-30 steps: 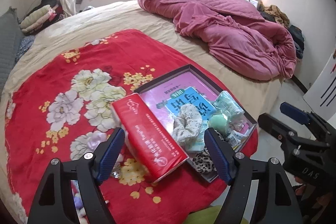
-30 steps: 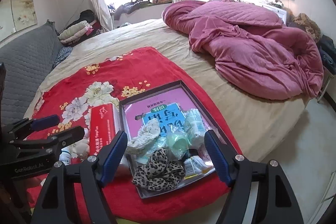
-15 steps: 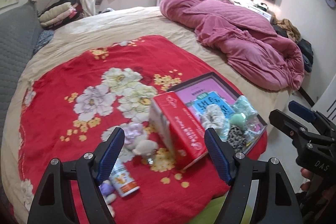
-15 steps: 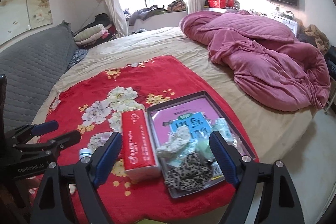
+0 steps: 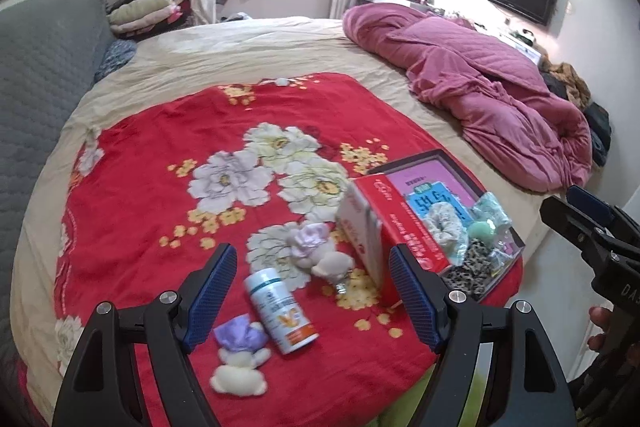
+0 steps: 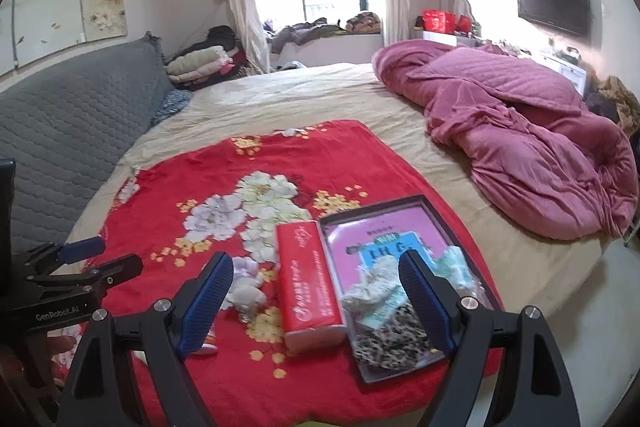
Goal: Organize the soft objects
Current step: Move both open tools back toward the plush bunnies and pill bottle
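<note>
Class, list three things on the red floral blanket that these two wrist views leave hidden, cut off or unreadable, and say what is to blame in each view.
1. White bottle: right wrist view, almost wholly behind that gripper's left finger.
2. Tray contents under the leopard scrunchie: both views, piled together; items underneath hidden.
3. Print on the red tissue pack: both views, too small and blurred to read.

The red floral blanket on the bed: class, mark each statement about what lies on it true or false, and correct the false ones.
1. The leopard-print scrunchie lies inside the dark tray. True.
2. The white bottle stands upright. False: it lies on its side.
3. The red tissue pack sits beside the tray, outside it. True.
4. The left hand-held gripper is clamped on the bottle. False: its jaws are open and hold nothing.
5. The small plush bear lies in the tray. False: it lies on the red floral blanket.
</note>
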Action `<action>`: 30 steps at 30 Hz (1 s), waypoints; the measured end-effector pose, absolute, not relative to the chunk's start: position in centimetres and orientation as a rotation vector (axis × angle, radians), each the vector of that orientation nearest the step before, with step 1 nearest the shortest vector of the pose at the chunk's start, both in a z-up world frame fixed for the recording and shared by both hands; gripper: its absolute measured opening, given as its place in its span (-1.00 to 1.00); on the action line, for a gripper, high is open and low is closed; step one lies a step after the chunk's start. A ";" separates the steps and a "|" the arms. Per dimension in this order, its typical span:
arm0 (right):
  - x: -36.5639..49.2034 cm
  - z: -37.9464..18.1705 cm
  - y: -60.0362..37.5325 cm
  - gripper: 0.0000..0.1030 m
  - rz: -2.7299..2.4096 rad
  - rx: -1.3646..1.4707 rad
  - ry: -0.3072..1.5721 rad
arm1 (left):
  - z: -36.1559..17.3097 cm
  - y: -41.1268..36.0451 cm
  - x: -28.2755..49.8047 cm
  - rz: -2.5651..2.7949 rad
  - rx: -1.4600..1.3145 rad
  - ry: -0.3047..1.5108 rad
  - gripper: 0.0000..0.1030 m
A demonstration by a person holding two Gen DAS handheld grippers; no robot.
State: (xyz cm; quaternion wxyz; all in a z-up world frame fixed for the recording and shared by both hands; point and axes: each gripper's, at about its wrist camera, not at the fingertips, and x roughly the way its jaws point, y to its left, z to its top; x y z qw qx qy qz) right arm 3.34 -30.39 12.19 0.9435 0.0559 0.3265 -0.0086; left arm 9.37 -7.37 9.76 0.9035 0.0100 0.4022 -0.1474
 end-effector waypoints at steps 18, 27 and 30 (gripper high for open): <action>4.6 10.0 -23.0 0.64 0.106 0.040 0.720 | 5.5 0.7 7.8 -0.157 0.003 0.899 0.55; 5.6 7.7 -20.2 0.64 0.155 0.004 0.766 | 2.7 1.4 7.4 -0.132 0.001 0.940 0.55; 6.0 6.9 -19.7 0.64 0.161 -0.005 0.784 | 2.0 1.5 7.4 -0.129 0.001 0.949 0.55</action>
